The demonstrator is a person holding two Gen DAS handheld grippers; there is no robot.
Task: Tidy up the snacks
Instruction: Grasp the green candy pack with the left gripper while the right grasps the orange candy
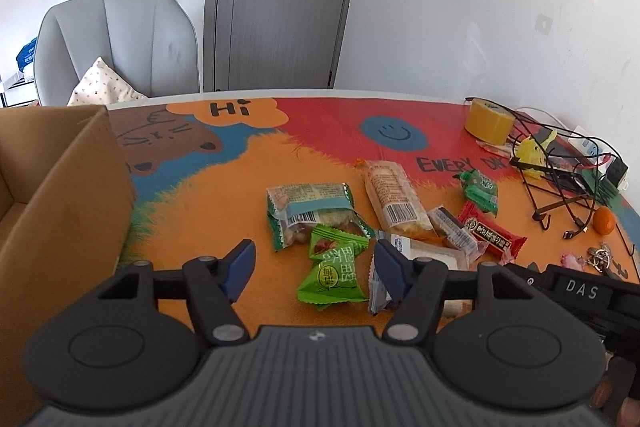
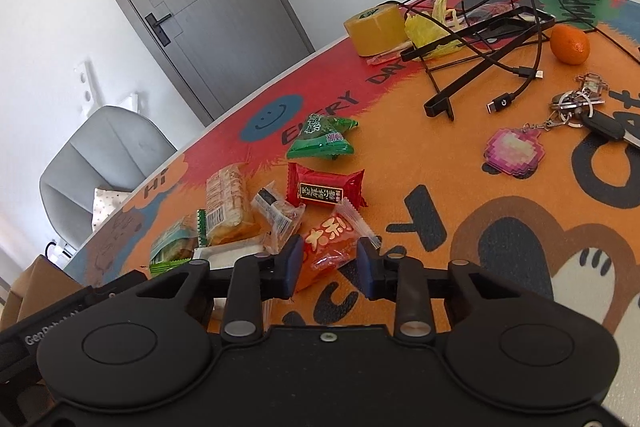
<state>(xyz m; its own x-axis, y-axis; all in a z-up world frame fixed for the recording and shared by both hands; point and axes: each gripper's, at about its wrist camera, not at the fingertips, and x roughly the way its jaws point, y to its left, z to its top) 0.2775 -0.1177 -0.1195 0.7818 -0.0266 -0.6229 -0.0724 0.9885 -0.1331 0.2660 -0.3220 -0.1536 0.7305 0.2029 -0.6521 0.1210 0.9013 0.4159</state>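
Note:
Several wrapped snacks lie on a colourful cartoon mat (image 1: pixel 224 195). In the left wrist view my left gripper (image 1: pixel 315 269) stands open over two bright green packets (image 1: pixel 334 269). Its blue pads sit clear of them on either side. A clear-wrapped packet (image 1: pixel 378 293) lies by the right pad. In the right wrist view my right gripper (image 2: pixel 330 267) is low on the mat. Its pads rest against both sides of an orange snack packet (image 2: pixel 330 247). Beyond lie a red packet (image 2: pixel 326 189), a dark green packet (image 2: pixel 322 137) and a long cracker pack (image 2: pixel 226 205).
An open cardboard box (image 1: pixel 60 187) stands at the left of the table. At the far right are a yellow tape roll (image 1: pixel 488 125), a wire stand with cables (image 1: pixel 560 179), an orange fruit (image 2: pixel 570 45) and keys (image 2: pixel 580 107). A grey chair (image 1: pixel 120 43) stands behind the table.

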